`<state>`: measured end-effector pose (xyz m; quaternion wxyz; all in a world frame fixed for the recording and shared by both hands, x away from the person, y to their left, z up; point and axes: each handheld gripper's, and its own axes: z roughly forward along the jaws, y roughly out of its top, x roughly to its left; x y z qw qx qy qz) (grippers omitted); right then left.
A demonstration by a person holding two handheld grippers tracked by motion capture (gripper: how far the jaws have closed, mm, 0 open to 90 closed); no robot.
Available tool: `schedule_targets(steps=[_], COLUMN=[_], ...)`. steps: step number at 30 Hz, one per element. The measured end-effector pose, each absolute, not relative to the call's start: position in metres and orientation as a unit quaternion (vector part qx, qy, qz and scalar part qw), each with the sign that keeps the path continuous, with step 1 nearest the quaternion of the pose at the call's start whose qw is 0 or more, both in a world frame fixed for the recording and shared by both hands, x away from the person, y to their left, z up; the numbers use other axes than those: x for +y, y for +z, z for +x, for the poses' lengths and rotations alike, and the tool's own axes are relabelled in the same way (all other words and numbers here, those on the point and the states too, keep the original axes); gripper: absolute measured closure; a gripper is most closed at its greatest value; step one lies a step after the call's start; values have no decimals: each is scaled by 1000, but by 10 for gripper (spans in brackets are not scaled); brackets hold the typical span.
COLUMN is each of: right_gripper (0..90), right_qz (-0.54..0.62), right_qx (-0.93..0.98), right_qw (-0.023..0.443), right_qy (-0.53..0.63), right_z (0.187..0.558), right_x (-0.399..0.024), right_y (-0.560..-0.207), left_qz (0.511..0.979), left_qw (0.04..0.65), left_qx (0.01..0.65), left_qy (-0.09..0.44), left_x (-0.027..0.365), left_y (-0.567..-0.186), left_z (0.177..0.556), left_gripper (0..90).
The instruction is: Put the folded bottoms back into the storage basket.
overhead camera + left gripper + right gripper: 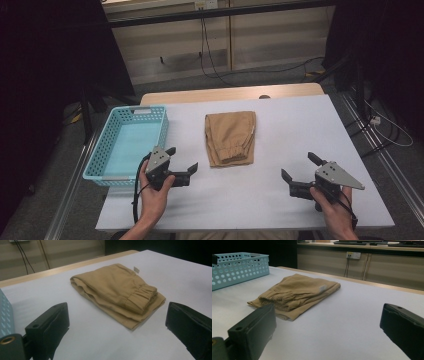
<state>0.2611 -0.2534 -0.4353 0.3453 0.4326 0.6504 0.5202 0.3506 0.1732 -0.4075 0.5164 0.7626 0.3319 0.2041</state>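
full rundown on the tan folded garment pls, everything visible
The tan garment looks like woven cotton trousers or shorts, folded into a neat rectangle several layers thick. A gathered elastic band sits at the end nearest the person, and a small white tag shows at one side edge. It lies flat mid-table on the white tabletop, right of the basket, touched by nothing else; both grippers are apart from it.

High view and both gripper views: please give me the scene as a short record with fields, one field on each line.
garment: folded tan trousers, flat at the table's middle, white label at one edge
basket: light blue basket, left of the trousers, nothing inside
table: white table
left gripper: left gripper, open, near the basket's front corner, touching nothing
right gripper: right gripper, open, right of the trousers, touching nothing
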Motion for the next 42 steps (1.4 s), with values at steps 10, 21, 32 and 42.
schedule_targets(steps=[10, 21, 32, 42], right_gripper=[3, 4, 4, 5], right_qz=[433, 432, 429, 429], right_qx=[651, 652, 655, 656], right_qw=[346, 347, 346, 345], right_qy=[519, 517, 517, 516], right_z=[262, 261, 261, 261], right_x=[-253, -253, -252, -251], right_y=[-436, -435, -436, -436], left_qz=[765, 772, 770, 776], left_qw=[504, 494, 506, 502], left_qx=[340, 346, 343, 344], left_qy=[212, 202, 181, 167], left_x=[164, 156, 147, 136], left_y=[-400, -399, -387, -378], left_z=[366, 393, 410, 428], left_gripper=[40, 54, 65, 66])
